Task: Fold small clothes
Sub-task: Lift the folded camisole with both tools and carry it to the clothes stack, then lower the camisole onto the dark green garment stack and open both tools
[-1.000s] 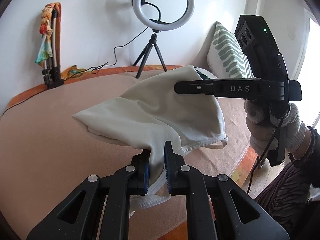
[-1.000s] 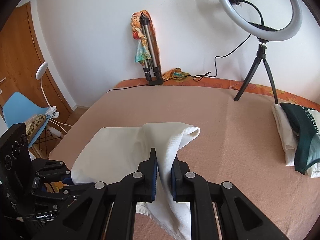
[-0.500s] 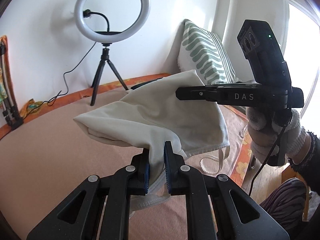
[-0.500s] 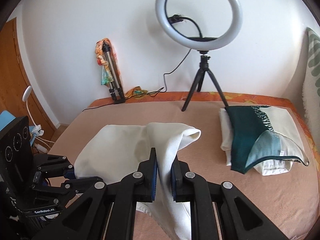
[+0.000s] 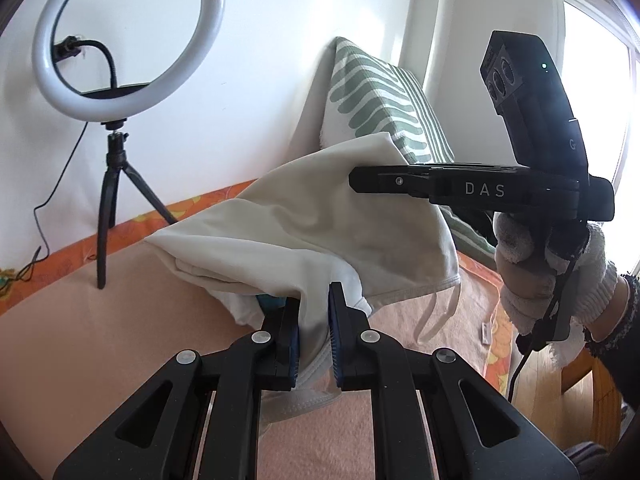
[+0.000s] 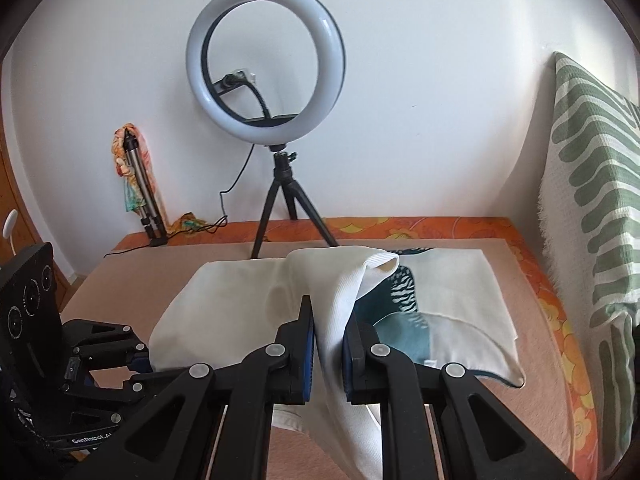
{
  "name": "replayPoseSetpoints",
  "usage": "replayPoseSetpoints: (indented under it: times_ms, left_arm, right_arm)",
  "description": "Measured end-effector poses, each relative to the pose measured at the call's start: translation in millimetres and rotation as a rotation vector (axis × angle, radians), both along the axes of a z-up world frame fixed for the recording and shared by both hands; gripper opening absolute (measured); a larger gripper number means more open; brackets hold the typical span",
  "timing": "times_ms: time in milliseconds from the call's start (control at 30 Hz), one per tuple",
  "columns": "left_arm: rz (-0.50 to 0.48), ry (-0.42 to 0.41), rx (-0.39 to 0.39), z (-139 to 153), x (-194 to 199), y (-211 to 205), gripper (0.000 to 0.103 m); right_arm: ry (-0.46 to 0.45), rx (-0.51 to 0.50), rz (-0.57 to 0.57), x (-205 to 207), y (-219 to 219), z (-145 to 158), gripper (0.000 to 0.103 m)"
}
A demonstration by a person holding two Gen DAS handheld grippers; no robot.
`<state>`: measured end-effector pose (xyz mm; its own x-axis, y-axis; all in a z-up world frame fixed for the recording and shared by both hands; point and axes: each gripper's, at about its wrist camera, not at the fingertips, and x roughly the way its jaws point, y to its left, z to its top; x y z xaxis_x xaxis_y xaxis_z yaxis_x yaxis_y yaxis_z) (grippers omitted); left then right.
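A cream white garment hangs folded in the air between both grippers, above the tan bed cover. My left gripper is shut on its near edge; a hem and a strap dangle below. My right gripper is shut on the other edge. In the left wrist view the right gripper's body shows side-on at the right, its tip at the cloth. The left gripper's body shows at the lower left of the right wrist view.
A stack of folded clothes, white with a dark teal patterned piece, lies on the bed just beyond the held garment. A ring light on a tripod stands at the back. A green-striped pillow leans at the right. A folded tripod leans against the wall.
Both grippers have carried the held garment to the right, over the stack of folded clothes. The ring light and pillow have shifted left in both views. Both grips are unchanged.
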<state>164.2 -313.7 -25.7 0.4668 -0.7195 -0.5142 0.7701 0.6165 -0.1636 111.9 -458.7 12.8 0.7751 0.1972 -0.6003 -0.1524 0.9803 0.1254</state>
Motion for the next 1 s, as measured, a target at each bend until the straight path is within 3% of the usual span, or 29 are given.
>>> replayPoseSetpoints:
  times_ms: [433,733,767,800,833,867,900,933,967,1000]
  left_arm:
    - [0.001,-0.019,-0.012,-17.6,56.8,-64.7,0.011]
    - [0.002,0.1,-0.019,-48.0,71.0,-68.8,0.013]
    - [0.002,0.099,-0.003,-49.6,69.5,-68.2,0.015]
    - [0.007,0.097,0.014,-50.7,67.5,-67.5,0.017]
    - [0.009,0.099,0.025,-51.1,65.9,-66.5,0.024]
    - [0.014,0.1,0.033,-51.0,64.6,-65.7,0.042]
    - [0.035,0.092,0.046,-50.0,62.6,-64.4,0.055]
    - [0.067,0.076,0.061,-48.5,59.8,-61.6,0.076]
    - [0.099,0.049,0.075,-46.4,56.7,-59.2,0.081]
    - [0.117,0.024,0.086,-44.3,53.6,-57.1,0.081]
  right_arm:
    - [0.006,-0.029,-0.039,74.5,-71.5,-13.3,0.009]
    - [0.049,-0.066,-0.07,120.5,-98.1,-45.7,0.009]
    - [0.064,-0.077,-0.084,125.6,-100.3,-50.4,0.011]
    - [0.077,-0.097,-0.105,130.1,-101.6,-55.1,0.019]
    - [0.085,-0.135,-0.142,134.3,-102.8,-59.1,0.026]
    - [0.089,-0.166,-0.173,136.7,-104.3,-61.9,0.037]
    - [0.087,-0.184,-0.194,137.7,-105.8,-63.5,0.037]
    - [0.086,-0.198,-0.209,138.7,-106.8,-64.0,0.038]
    - [0.086,-0.205,-0.218,138.9,-107.4,-64.0,0.04]
    - [0.086,-0.203,-0.223,138.6,-107.6,-63.7,0.049]
